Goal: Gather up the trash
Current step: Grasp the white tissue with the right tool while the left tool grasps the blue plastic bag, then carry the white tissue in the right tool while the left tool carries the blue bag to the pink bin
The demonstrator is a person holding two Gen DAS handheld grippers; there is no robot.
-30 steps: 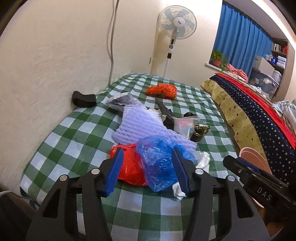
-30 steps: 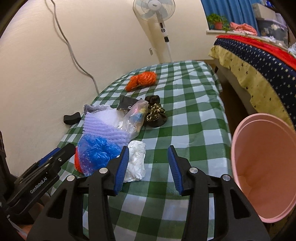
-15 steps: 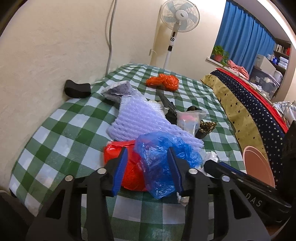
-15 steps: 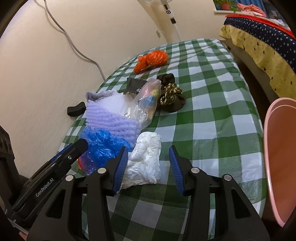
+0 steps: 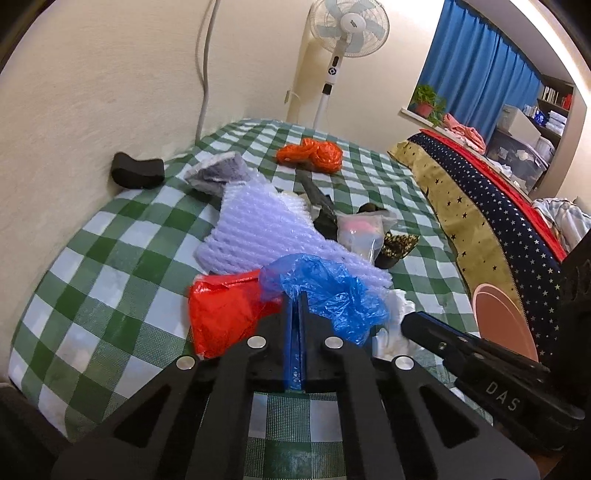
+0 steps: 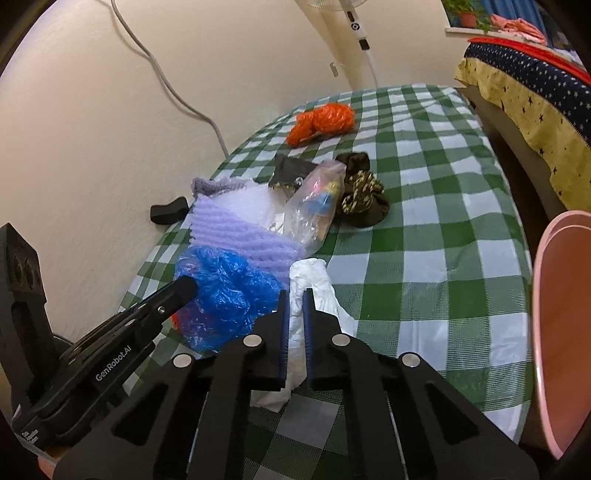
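Trash lies in a heap on the green checked table [image 5: 110, 254]. My left gripper [image 5: 294, 301] is shut on the near edge of a crumpled blue plastic bag [image 5: 328, 284], which lies over a red plastic bag [image 5: 225, 310]. My right gripper [image 6: 294, 297] is shut on a crumpled white plastic bag [image 6: 314, 284] beside the blue bag [image 6: 225, 291]. Behind them lie purple foam wrap [image 5: 258, 229], a clear bag with small items [image 6: 317, 206], a dark patterned cloth [image 6: 364, 201] and an orange bag [image 6: 321, 122].
A pink bin [image 6: 565, 325] stands at the table's right edge, also in the left wrist view [image 5: 506, 317]. A black foam block [image 5: 137, 170] rests against the wall. A standing fan [image 5: 347, 33] is behind the table. A bed with starry cover [image 5: 491, 206] is to the right.
Both grippers have moved forward and closed, the left onto the blue bag's edge, the right onto the white bag. The heap itself has barely shifted.
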